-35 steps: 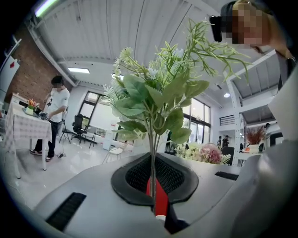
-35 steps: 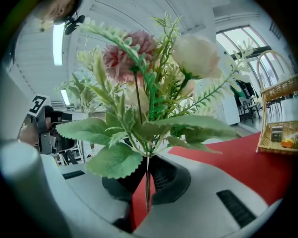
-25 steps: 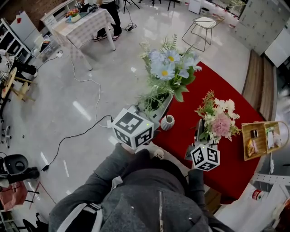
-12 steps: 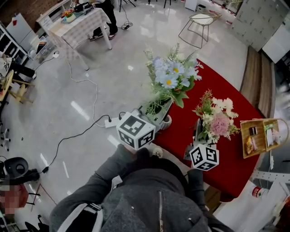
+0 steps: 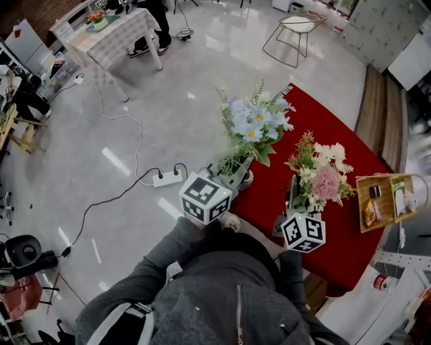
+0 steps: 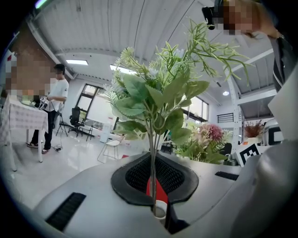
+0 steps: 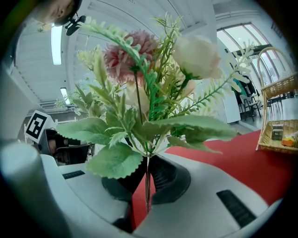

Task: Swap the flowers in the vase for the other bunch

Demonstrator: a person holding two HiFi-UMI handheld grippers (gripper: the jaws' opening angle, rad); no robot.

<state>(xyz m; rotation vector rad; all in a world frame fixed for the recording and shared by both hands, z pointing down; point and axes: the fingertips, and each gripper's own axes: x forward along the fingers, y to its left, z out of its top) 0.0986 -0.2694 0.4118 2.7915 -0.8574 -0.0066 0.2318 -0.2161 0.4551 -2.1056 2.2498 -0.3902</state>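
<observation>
My left gripper (image 5: 237,174) is shut on the stems of a blue and white daisy bunch (image 5: 254,124), held upright over the near left corner of the red table (image 5: 340,145). The small white vase (image 5: 247,179) stands right under it, mostly hidden by the jaws. In the left gripper view the stems (image 6: 152,162) run down between the pads of the left gripper (image 6: 153,200) to the vase's rim (image 6: 159,212). My right gripper (image 5: 294,202) is shut on a pink and cream bunch (image 5: 322,176), upright beside the first. In the right gripper view, that bunch's stem (image 7: 147,186) is pinched in the right gripper (image 7: 146,202).
A wicker basket (image 5: 389,203) with small items sits on the table's right side. A power strip (image 5: 166,179) and its cable lie on the floor left of the table. Farther off are a checked-cloth table (image 5: 114,37), a person (image 5: 153,17) and a wire chair (image 5: 294,30).
My left gripper has come down with the daisy bunch, and the vase is now largely covered by the jaws. The right gripper and the pink bunch have stayed put.
</observation>
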